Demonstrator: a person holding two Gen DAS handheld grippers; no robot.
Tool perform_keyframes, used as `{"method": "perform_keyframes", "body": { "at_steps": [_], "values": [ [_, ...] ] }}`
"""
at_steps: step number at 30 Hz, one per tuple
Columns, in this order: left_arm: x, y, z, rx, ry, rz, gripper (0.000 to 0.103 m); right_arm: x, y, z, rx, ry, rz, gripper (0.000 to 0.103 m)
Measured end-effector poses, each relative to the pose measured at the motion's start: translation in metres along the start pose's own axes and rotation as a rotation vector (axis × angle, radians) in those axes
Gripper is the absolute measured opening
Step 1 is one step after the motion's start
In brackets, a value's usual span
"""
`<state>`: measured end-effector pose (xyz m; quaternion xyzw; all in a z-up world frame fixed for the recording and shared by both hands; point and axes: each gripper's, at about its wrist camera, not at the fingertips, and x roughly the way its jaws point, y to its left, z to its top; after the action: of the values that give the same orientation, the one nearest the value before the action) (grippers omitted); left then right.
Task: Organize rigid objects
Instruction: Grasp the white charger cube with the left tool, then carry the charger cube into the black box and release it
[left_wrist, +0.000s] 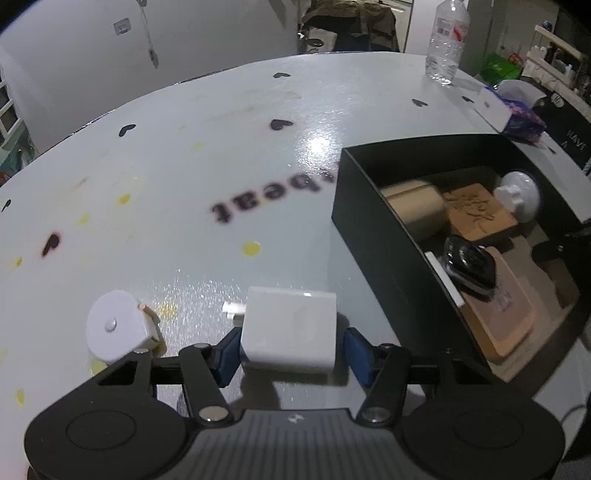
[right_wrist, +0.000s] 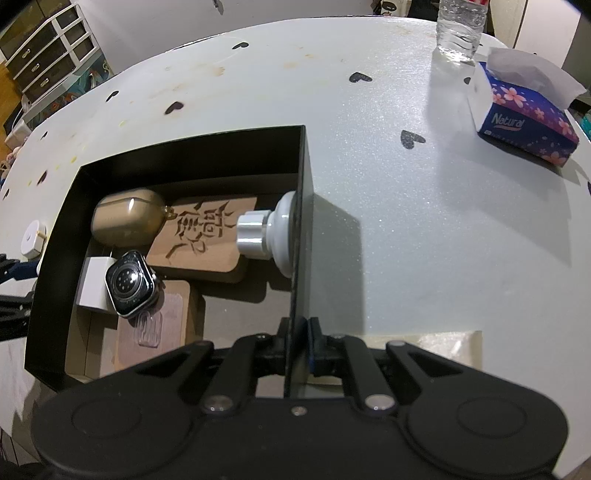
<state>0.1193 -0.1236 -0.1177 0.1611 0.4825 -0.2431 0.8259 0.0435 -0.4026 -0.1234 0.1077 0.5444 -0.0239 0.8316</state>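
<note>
Tidying is well under way on the pale table (left_wrist: 177, 155): a black box (left_wrist: 373, 229) already holds several small hard things, and two more wait outside it.

From the left wrist view, the left gripper (left_wrist: 291, 349) has its blue pads on either side of a white charger plug (left_wrist: 290, 332) that lies on the table with its prongs pointing away toward the far side. The near pad looks to be against the plug's side; on the other side a thin gap seems to remain, so I would call the jaws partly closed around it, not yet squeezing. No lift is visible; the plug rests flat. Just beside it sits a white round tape measure (left_wrist: 116, 325), untouched, likely the next candidate.

The right gripper (right_wrist: 299, 341) is pinched tight on the box's thin side wall, near the closest corner. That reads as a steadying hold, keeping the light box from sliding while the other hand works.

Inside, seen from the right wrist view, are a tan earbud case (right_wrist: 127, 221), a carved wooden tag (right_wrist: 207, 232), a white knob (right_wrist: 266, 232) lying against the wall, a smartwatch (right_wrist: 131, 284) face down on another white charger (right_wrist: 92, 286), and a wooden coaster (right_wrist: 155, 325).

A tissue box (right_wrist: 521, 118) and a water bottle (right_wrist: 458, 33) stand well apart at the far edge.
</note>
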Motion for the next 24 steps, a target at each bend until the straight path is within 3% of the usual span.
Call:
{"method": "perform_keyframes", "body": {
  "at_steps": [2,8,17,21,24],
  "values": [
    [0.001,0.0,0.003,-0.007,-0.007,0.014,0.053,0.0,0.0,0.0,0.0,0.0,0.0,0.009],
    [-0.003,0.001,-0.002,-0.058,-0.014,0.038,0.053,0.001,0.001,-0.001,-0.006,0.0,0.002,0.009],
    [-0.044,0.012,-0.02,-0.267,-0.053,0.096,0.052,0.0,0.002,-0.002,-0.022,0.0,0.005,0.009],
    [-0.072,0.001,-0.003,-0.312,-0.099,0.038,0.052,0.0,0.002,-0.002,-0.032,0.001,0.007,0.009],
    [-0.08,-0.016,0.017,-0.342,-0.074,-0.069,0.052,0.0,0.003,-0.002,-0.037,0.002,0.008,0.009]
  ]
}}
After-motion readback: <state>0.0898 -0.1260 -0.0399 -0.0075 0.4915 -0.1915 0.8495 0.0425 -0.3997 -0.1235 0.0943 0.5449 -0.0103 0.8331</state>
